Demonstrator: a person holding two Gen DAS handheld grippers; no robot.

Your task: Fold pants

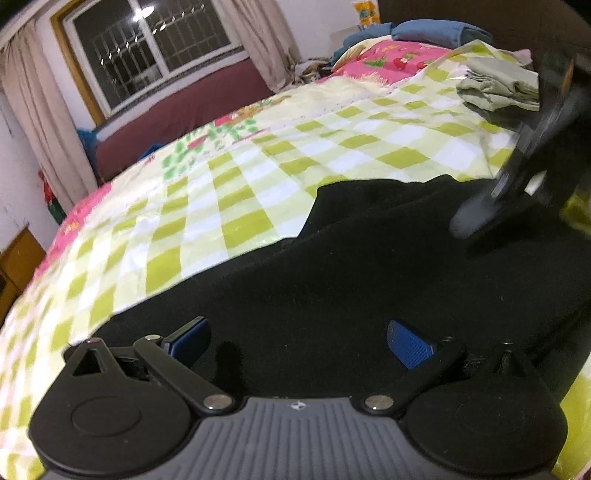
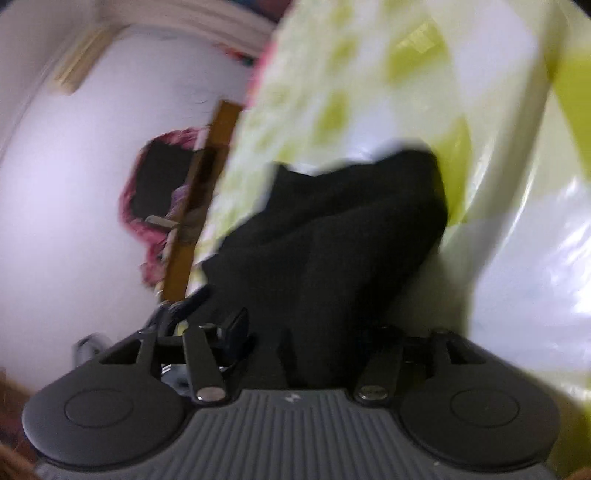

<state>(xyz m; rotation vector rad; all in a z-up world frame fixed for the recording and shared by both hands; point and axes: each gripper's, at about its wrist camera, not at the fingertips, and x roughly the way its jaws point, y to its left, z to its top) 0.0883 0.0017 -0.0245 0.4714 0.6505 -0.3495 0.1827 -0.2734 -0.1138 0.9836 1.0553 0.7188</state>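
Observation:
Black pants (image 1: 351, 266) lie spread on a bed under a green-and-white checked sheet (image 1: 207, 221). In the left wrist view my left gripper (image 1: 299, 345) hovers low over the near part of the pants, open, with its blue pads (image 1: 410, 347) wide apart and only flat cloth beneath. My right gripper (image 1: 472, 218) shows as a blurred dark shape over the pants' far right end. The right wrist view is tilted and blurred. There the pants (image 2: 332, 229) bunch up between the fingers of my right gripper (image 2: 310, 332), which stand partly apart. The blur hides whether the pads press the cloth.
A folded grey-green garment (image 1: 498, 88) rests at the far right of the bed, with blue pillows (image 1: 436, 31) and a pink blanket (image 1: 388, 59) behind it. A barred window (image 1: 155, 48) with curtains faces the bed. Wooden furniture (image 1: 18, 258) stands at the left.

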